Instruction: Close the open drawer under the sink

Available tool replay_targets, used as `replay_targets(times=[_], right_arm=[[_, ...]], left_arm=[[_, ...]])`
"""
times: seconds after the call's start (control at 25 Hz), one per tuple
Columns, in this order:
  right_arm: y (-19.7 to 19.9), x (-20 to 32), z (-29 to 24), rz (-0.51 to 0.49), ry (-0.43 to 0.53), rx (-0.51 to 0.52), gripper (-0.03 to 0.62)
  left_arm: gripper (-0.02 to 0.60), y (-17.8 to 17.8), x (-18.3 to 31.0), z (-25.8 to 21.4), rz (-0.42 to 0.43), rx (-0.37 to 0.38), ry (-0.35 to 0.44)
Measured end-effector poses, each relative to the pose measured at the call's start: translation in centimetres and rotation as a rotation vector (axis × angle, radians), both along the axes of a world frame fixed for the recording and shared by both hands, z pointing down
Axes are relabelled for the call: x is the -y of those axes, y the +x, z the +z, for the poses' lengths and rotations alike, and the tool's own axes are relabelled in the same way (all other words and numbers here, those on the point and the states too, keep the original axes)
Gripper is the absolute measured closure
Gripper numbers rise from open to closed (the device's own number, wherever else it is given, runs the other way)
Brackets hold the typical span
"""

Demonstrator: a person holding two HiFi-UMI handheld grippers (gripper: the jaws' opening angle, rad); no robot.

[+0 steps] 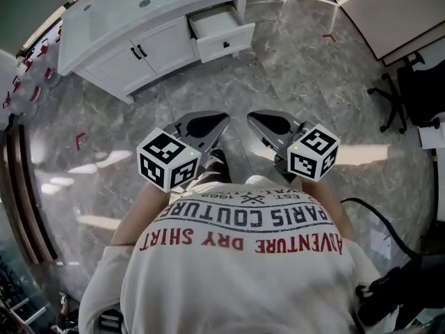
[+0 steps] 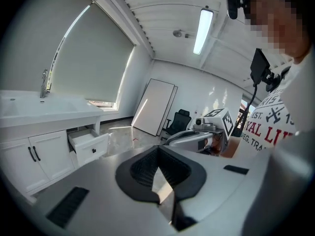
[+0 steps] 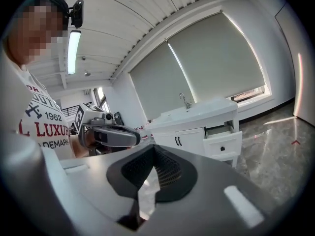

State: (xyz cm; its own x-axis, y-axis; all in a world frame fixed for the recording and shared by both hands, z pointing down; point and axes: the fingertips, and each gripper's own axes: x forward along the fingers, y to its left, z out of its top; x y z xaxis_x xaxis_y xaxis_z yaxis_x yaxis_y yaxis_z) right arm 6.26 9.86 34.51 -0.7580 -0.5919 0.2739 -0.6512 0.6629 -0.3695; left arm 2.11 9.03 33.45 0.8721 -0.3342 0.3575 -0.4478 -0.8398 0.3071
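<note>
A white vanity cabinet (image 1: 132,54) with a sink on top stands at the far left across the marble floor. Its right-hand drawer (image 1: 224,33) is pulled out and looks empty. The same open drawer (image 2: 91,144) shows low at the left in the left gripper view, and the drawer (image 3: 224,142) sits right of centre in the right gripper view. My left gripper (image 1: 224,117) and right gripper (image 1: 252,117) are held side by side close to the person's body, well short of the cabinet. Both are shut on nothing, as the left gripper (image 2: 157,150) and right gripper (image 3: 153,149) show.
Two closed cabinet doors (image 1: 149,47) sit left of the drawer. A black office chair (image 1: 400,96) and a white board (image 1: 389,9) stand at the right. Red tape marks (image 1: 80,140) lie on the floor. A black cable (image 1: 375,218) runs near the person's right side.
</note>
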Motion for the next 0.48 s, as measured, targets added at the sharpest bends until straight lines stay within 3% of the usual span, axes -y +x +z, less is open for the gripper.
replay_targets(times=[0.28, 0.48], right_arm=[[-2.8, 20.0, 0.3, -0.023, -0.034, 0.007, 0.594], [-4.3, 30.2, -0.3, -0.035, -0.002, -0.010, 0.594]], left_arm=[[0.581, -3.4, 19.0, 1.1, -0.045, 0.024, -0.049], [0.581, -5.5, 29.1, 1.3, -0.081, 0.037, -0.035]])
